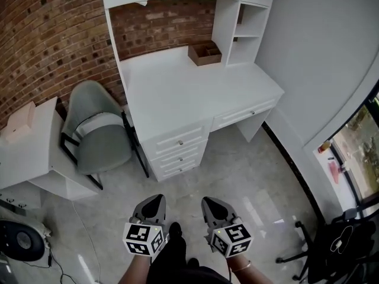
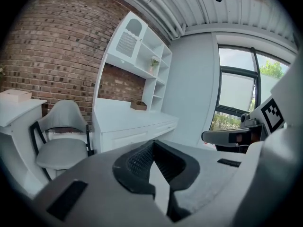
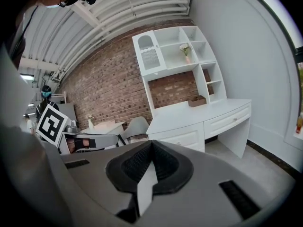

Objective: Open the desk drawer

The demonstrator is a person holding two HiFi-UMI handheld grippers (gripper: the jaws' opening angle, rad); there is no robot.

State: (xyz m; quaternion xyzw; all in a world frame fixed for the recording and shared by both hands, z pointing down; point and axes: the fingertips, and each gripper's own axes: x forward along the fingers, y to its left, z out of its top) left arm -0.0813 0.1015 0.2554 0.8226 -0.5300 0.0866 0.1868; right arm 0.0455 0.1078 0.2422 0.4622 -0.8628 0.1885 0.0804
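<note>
A white desk [image 1: 177, 93] with a shelf unit stands against the brick wall. Its left pedestal carries three stacked drawers [image 1: 177, 149] with small knobs, and a wide shallow drawer [image 1: 246, 112] sits under the right part of the top. Both grippers hover low over the floor, well short of the desk. My left gripper [image 1: 155, 202] and my right gripper [image 1: 212, 205] are side by side, both shut, nothing between the jaws. The desk [image 2: 132, 126] shows ahead in the left gripper view, and the desk [image 3: 199, 122] is ahead and to the right in the right gripper view.
A grey chair [image 1: 98, 132] stands left of the desk, beside a smaller white table [image 1: 32, 152] bearing a pink box [image 1: 21, 123]. A brown wooden organizer [image 1: 204, 53] rests on the desk top. A black stand [image 1: 331, 247] is at the lower right; glossy tiled floor lies between me and the desk.
</note>
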